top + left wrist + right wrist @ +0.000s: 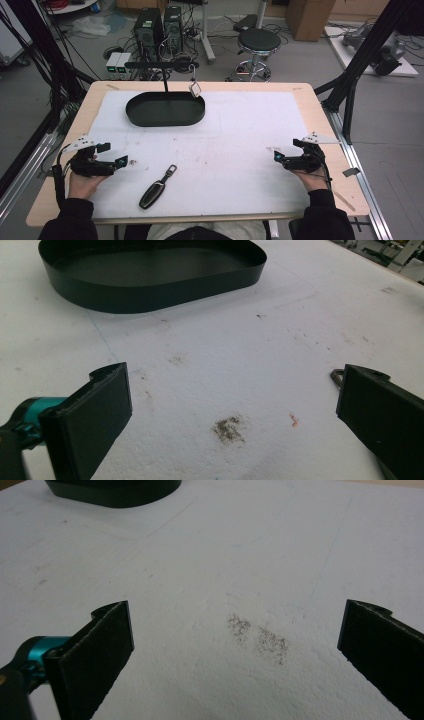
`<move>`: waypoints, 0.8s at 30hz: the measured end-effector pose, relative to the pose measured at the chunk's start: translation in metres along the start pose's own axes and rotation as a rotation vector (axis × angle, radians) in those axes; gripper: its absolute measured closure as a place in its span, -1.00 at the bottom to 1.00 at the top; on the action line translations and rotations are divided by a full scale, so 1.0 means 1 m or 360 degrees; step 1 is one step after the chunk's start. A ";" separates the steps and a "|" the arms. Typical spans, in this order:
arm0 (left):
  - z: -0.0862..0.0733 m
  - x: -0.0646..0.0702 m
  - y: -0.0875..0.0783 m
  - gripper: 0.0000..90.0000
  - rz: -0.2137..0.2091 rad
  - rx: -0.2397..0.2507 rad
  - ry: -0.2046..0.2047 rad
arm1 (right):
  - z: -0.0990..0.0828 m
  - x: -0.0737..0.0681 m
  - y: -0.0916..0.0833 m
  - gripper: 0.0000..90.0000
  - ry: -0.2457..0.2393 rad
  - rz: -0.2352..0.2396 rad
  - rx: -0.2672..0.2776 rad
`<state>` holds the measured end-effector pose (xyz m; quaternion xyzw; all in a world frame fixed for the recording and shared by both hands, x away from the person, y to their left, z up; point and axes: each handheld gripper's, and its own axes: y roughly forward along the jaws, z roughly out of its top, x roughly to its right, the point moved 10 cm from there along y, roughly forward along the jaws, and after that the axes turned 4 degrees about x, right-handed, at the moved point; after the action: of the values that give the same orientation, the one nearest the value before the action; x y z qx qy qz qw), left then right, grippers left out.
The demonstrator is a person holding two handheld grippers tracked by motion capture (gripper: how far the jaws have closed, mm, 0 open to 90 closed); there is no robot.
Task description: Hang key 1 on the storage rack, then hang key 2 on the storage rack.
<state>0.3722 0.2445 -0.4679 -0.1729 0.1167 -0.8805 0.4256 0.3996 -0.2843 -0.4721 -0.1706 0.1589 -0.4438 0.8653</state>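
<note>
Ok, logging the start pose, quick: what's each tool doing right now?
Left tool: open, holding nothing, resting on the white mat near the key fob.
Right tool: open, holding nothing, over bare mat.

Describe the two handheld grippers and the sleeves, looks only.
Both the left gripper and the right gripper are black with flat rectangular black pads, teal metal fittings at the jaw base, a grey three-cornered plate on top and a trailing black cable. The sleeves are black.

Your table [320,105]: pale wood top, covered by a stained white foam sheet [240,135]. On the sheet you have a black oval tray [165,111] at the far side and a black car key [157,187] near you.
</note>
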 end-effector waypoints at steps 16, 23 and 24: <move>0.010 0.019 0.011 -0.96 -0.0055 -0.0082 0.0039 | -0.007 0.003 -0.007 -0.99 0.0022 -0.0033 0.0041; 0.004 0.044 0.029 -0.96 -0.0120 -0.0290 0.0128 | -0.007 0.004 -0.008 -0.99 0.0022 -0.0037 0.0051; 0.003 0.047 0.031 -0.96 -0.0135 -0.0311 0.0128 | -0.007 0.004 -0.008 -0.99 0.0020 -0.0036 0.0051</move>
<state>0.3685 0.1879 -0.4665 -0.1829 0.2118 -0.8883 0.3641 0.3927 -0.2932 -0.4757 -0.1556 0.1552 -0.4572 0.8618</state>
